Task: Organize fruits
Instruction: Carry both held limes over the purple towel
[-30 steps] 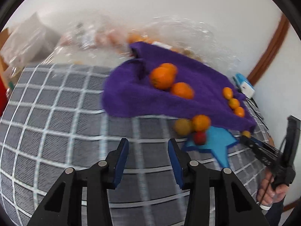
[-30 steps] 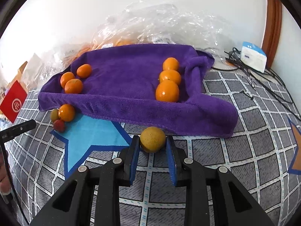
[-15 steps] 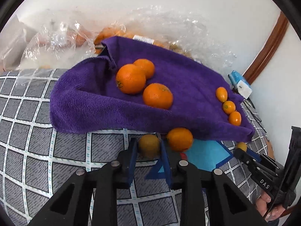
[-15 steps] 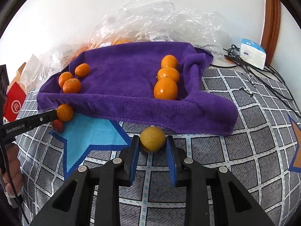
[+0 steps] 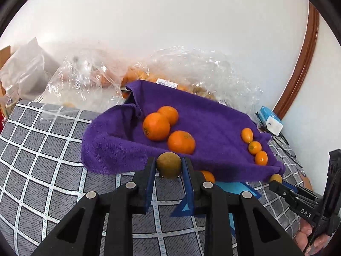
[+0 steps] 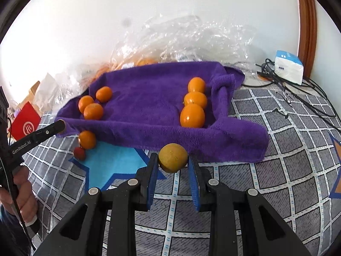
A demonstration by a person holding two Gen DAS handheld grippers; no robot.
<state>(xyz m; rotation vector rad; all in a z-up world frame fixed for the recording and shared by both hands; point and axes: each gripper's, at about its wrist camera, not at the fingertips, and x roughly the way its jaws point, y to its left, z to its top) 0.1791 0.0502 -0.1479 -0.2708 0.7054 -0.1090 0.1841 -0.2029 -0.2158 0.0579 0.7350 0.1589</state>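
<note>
A purple towel lies on the checked cover. On it are three oranges in one group and three small kumquats in another. My left gripper is shut on a yellow-brown fruit, lifted at the towel's near edge. My right gripper is shut on a yellow fruit, lifted in front of the towel. An orange and a small red fruit lie by the blue star patch.
Clear plastic bags with more fruit lie behind the towel by the white wall. A white and blue box with black cables sits at the right. A red packet is at the left.
My left gripper swung toward the towel, closed on the yellow-brown fruit beside the star patch and lifted it. My right gripper raised its yellow fruit slightly.
</note>
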